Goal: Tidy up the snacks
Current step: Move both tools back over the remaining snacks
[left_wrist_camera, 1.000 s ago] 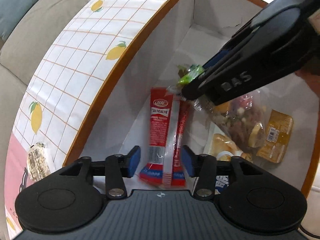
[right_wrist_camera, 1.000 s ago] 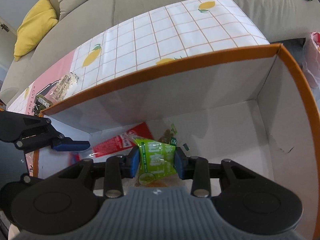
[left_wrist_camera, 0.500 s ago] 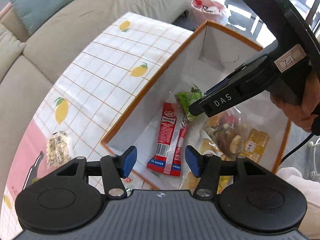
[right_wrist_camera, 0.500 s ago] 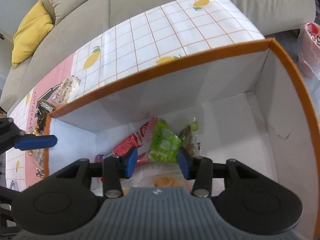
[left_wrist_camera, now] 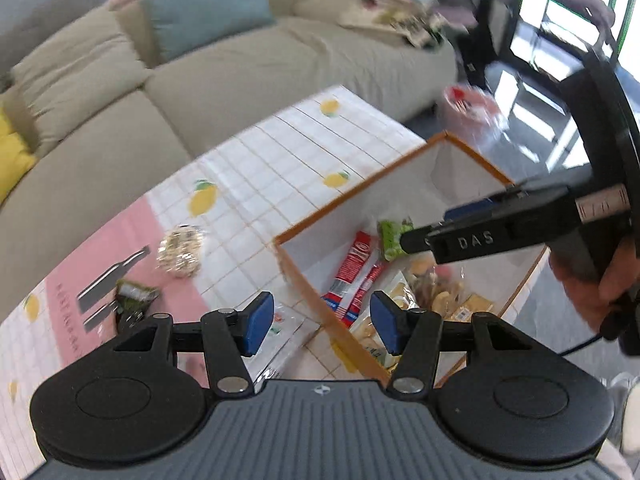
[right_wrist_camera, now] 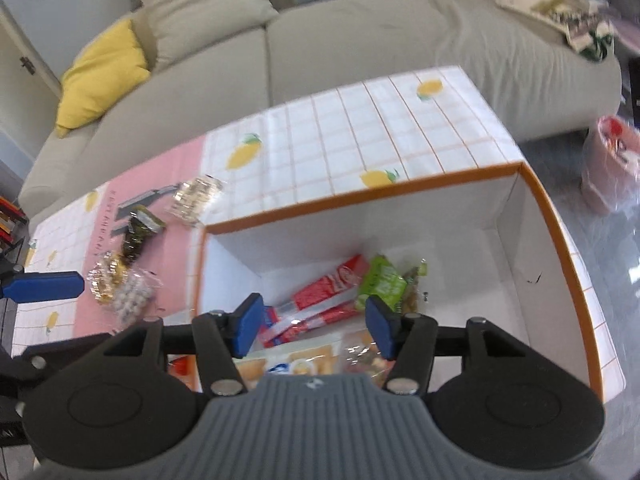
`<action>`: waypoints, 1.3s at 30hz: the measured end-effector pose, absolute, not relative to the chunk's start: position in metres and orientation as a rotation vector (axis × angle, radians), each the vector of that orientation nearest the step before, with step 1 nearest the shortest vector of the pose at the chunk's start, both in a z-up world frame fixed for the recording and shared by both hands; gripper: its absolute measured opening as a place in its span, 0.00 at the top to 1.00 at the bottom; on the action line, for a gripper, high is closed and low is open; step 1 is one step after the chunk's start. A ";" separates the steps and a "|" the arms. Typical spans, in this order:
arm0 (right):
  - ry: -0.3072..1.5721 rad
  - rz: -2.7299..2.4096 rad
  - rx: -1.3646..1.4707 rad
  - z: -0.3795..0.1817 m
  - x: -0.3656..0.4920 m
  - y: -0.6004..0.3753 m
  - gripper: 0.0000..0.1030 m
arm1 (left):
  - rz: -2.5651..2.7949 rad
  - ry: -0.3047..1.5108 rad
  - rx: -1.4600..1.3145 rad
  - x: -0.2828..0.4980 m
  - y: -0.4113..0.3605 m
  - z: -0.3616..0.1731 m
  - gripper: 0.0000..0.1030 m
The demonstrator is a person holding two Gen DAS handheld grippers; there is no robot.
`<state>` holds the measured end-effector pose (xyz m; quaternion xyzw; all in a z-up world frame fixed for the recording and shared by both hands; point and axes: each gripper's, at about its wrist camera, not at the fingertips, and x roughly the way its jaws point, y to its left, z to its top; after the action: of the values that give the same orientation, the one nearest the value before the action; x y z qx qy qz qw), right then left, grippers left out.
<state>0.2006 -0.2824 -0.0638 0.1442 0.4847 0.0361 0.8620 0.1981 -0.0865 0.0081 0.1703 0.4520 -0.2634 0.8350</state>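
Both grippers, left gripper (left_wrist_camera: 318, 322) and right gripper (right_wrist_camera: 312, 322) (its jaws opening), hold nothing; green packet (right_wrist_camera: 382, 282) lies in the box (right_wrist_camera: 556, 232), while several snacks (right_wrist_camera: 120, 284) wait on the table.

A box (right_wrist_camera: 552, 232) stands on the bench (right_wrist_camera: 360, 140), at its right end, with a sofa (right_wrist_camera: 340, 40) behind the bench. Inside the box, a long packet (right_wrist_camera: 320, 292) lies on the floor beside a small packet (right_wrist_camera: 382, 280) to its right; more snack bags (right_wrist_camera: 360, 354) lie nearer the camera. On the bench left of the box lie several loose snacks (right_wrist_camera: 128, 292), with one clear packet (right_wrist_camera: 196, 196) farther back. A bag (right_wrist_camera: 612, 164) sits on the floor beyond the box's right side.
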 end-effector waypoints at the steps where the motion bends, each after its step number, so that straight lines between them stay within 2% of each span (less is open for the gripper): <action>1: 1.003 0.076 0.300 -0.059 0.195 -0.278 0.45 | -0.538 0.944 0.341 0.193 -0.080 0.012 0.37; 10: 0.852 0.121 0.296 -0.039 0.141 -0.226 0.45 | -0.373 0.895 0.148 0.153 -0.014 0.021 0.37; 19: 0.740 0.205 0.208 -0.046 0.108 -0.150 0.45 | -0.257 0.950 0.033 0.135 0.044 -0.012 0.37; 30: 0.854 0.280 0.066 -0.092 0.138 -0.083 0.54 | -0.302 0.991 0.156 0.174 0.070 -0.047 0.37; 36: 0.938 0.206 0.038 -0.123 0.175 -0.071 0.54 | -0.336 0.993 0.236 0.207 0.070 -0.074 0.37; 39: 0.994 0.146 0.086 -0.139 0.196 -0.071 0.46 | -0.367 0.977 0.259 0.219 0.075 -0.086 0.37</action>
<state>0.1959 -0.0712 -0.1387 0.0412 0.4763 0.0699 0.8756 0.2195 0.0754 -0.0862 0.1236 0.4652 -0.1748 0.8589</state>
